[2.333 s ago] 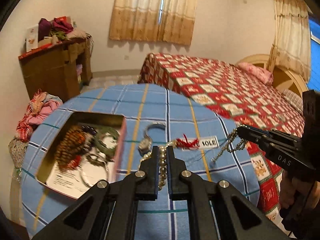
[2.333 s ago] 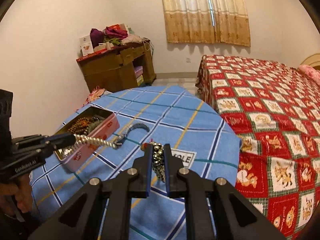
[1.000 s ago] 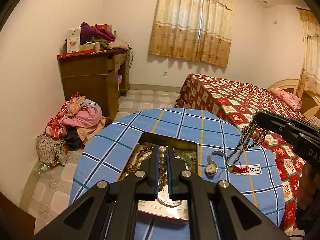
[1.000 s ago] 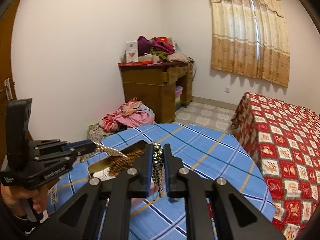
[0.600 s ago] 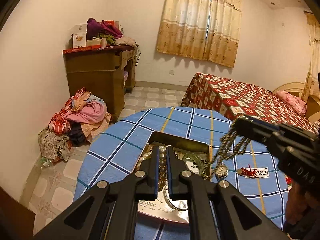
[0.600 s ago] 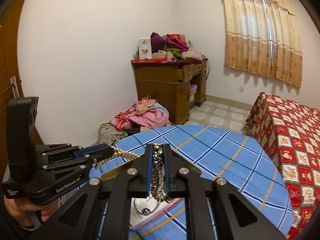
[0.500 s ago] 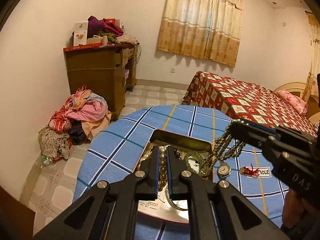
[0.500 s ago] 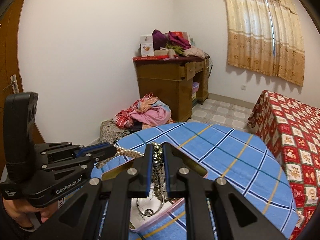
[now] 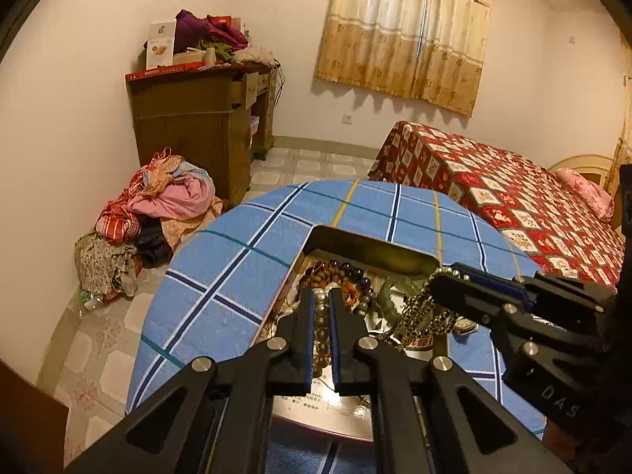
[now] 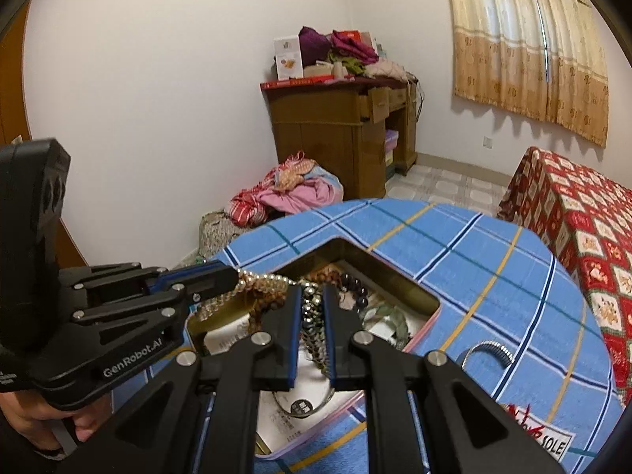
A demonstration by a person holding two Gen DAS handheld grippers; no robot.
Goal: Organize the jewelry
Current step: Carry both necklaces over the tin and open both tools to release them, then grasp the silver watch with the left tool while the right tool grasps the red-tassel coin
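Over on the left, the left tongs (image 10: 233,278) carried white lettering reading "GenRobot.AI" on their black body and were clamped on one end of a pale beaded necklace (image 9: 322,326), a person's hand (image 10: 47,422) gripping the handle below. The necklace ran between the blue pads in the left wrist view and hung above the open tin box (image 9: 367,249), which sat on the round bench (image 9: 237,272) under a blue checked cloth. Inside the box lay brown wooden beads (image 10: 268,296), dark round beads (image 10: 355,282), a greenish bangle (image 10: 389,316) and a metal bangle with a small dark label (image 10: 302,405) whose print was too small to read; a printed sheet lining the bottom was equally unreadable. The right tongs (image 9: 436,280), marked "DAS" on the body, were closed on a darker metallic bead strand (image 10: 312,326) that drooped into the box. Further right, a watch with a metal band (image 10: 489,349) rested on the cloth just beside the box, and near the bench edge lay a white tag reading "SOLE" (image 10: 553,450) touching a red tassel (image 10: 523,430).
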